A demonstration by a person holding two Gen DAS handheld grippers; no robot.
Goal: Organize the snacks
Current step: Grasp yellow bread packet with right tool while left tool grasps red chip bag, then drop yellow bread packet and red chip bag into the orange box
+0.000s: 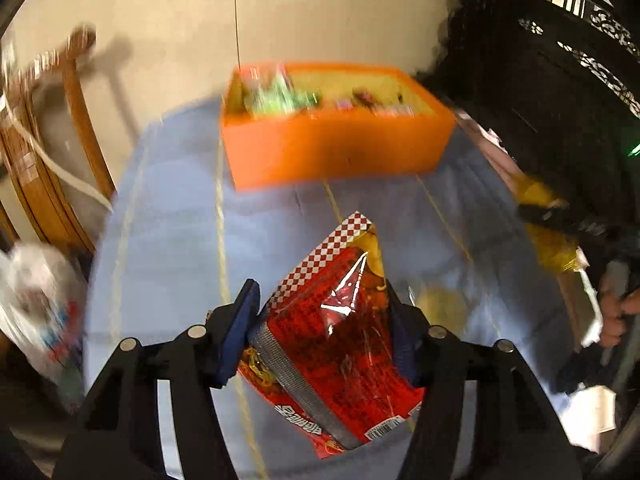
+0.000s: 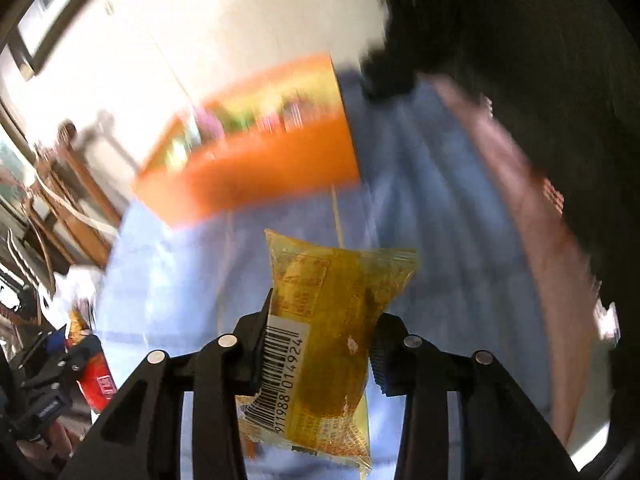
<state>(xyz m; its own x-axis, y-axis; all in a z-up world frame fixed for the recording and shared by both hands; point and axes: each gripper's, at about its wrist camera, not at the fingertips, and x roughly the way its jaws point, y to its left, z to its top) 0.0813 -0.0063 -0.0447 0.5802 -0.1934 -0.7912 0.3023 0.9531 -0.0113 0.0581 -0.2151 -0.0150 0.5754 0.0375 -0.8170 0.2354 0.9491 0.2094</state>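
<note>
My left gripper (image 1: 320, 320) is shut on a red snack packet (image 1: 336, 344) with a checkered top edge, held above the blue tablecloth (image 1: 168, 240). My right gripper (image 2: 320, 340) is shut on a yellow snack packet (image 2: 332, 320) with a barcode, also held above the cloth. The yellow packet also shows at the right in the left wrist view (image 1: 548, 224). An orange box (image 1: 340, 148) with several snacks inside stands on the cloth beyond both grippers; it also shows blurred in the right wrist view (image 2: 256, 168).
A wooden chair (image 1: 52, 160) stands left of the table. A white plastic bag (image 1: 36, 304) lies at the left edge. Dark carved furniture (image 1: 552, 92) rises on the right. A pink cloth edge (image 2: 532, 220) runs along the table's right side.
</note>
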